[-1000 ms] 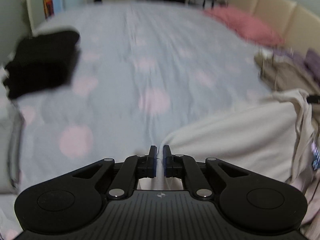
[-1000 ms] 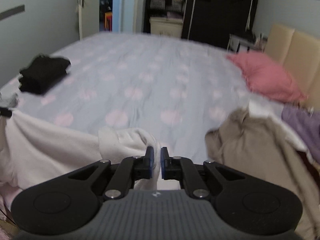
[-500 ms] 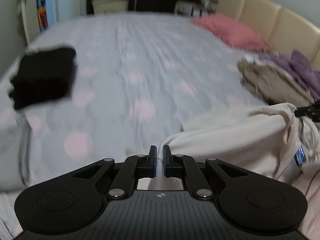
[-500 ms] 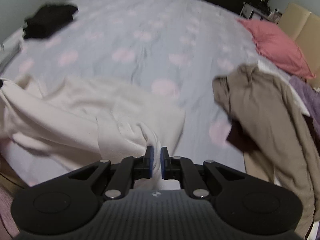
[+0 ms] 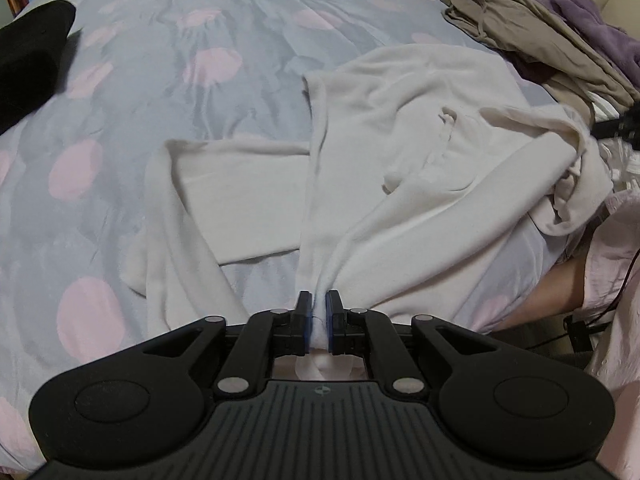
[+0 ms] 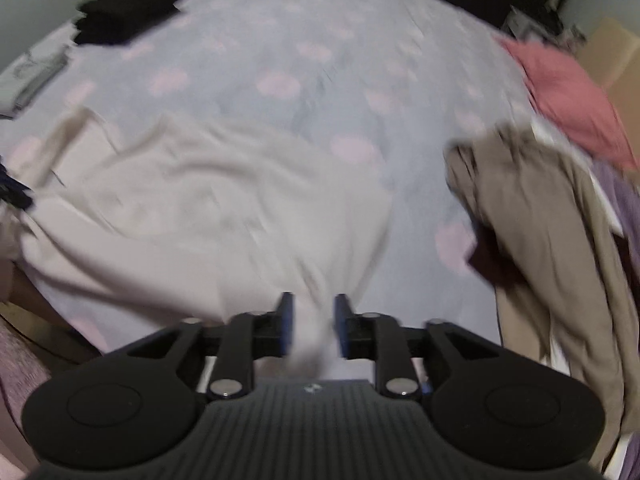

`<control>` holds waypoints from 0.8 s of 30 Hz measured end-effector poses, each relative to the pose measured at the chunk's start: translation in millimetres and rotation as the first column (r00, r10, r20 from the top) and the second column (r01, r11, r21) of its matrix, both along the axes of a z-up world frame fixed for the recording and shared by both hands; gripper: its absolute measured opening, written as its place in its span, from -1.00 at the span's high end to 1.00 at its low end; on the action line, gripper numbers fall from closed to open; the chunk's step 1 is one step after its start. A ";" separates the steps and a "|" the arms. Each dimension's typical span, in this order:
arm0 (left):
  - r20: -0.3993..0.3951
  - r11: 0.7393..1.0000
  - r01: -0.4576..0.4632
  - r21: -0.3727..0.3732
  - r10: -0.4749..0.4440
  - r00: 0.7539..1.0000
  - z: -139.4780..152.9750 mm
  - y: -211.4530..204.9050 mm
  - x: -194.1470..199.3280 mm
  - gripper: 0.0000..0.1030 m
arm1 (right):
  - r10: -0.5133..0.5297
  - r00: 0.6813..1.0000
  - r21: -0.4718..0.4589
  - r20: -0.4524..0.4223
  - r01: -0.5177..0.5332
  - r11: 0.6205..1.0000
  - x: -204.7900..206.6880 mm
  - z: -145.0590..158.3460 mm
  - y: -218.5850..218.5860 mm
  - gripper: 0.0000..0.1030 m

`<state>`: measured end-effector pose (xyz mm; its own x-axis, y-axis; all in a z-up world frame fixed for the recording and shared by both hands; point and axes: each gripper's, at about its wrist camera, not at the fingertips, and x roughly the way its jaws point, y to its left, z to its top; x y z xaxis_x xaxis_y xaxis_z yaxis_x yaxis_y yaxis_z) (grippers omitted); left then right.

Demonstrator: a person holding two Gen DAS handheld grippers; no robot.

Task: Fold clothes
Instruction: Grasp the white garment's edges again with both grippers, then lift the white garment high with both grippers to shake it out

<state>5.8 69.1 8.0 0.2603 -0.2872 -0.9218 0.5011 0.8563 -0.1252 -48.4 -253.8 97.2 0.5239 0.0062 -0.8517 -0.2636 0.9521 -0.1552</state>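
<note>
A cream hoodie [image 5: 420, 152] lies spread on the spotted grey bed cover [image 5: 200, 40], one sleeve bent out to the left. My left gripper [image 5: 318, 304] is shut on a bunched fold of its near edge. In the right wrist view, which is blurred, the same hoodie [image 6: 200, 208] covers the left half of the bed cover [image 6: 300, 60]. My right gripper [image 6: 313, 308] has its jaws opening, and cream cloth still sits loose between them. The right gripper's tip [image 5: 616, 126] shows at the far right of the left wrist view.
A black folded garment [image 5: 28, 56] lies at the far left of the bed. A tan garment [image 6: 540, 232] and a purple one [image 5: 592, 28] are heaped on the right, with a pink pillow [image 6: 568, 96] behind. A person's pink clothing [image 5: 616, 240] is at the bed's near edge.
Both grippers came down toward the bed and the hoodie now lies spread flat. The right gripper's jaws have parted from the cloth they were gripping. The left stays shut on it.
</note>
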 end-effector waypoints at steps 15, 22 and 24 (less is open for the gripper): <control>-0.038 0.999 -0.015 -0.043 0.013 0.999 -16.6 8.1 8.7 0.30 | 0.116 0.980 -0.104 -0.162 -0.134 0.986 51.6 -68.4 44.3 0.42; -0.060 0.993 0.063 -0.099 -0.069 0.996 -18.2 1.9 -0.4 0.31 | 0.071 0.991 -0.102 -0.115 -0.083 0.991 34.2 -46.6 18.6 0.87; -0.061 0.988 0.094 -0.123 -0.102 0.993 -15.8 -1.6 -4.9 0.31 | 0.044 0.996 -0.104 -0.073 -0.051 0.993 30.8 -35.6 9.9 0.89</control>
<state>1.0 67.5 -7.8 0.1642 -0.4177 -0.8937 0.5689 0.7802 -0.2601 -17.7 -243.9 61.6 0.4635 -0.0621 -0.8839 -0.3220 0.9175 -0.2334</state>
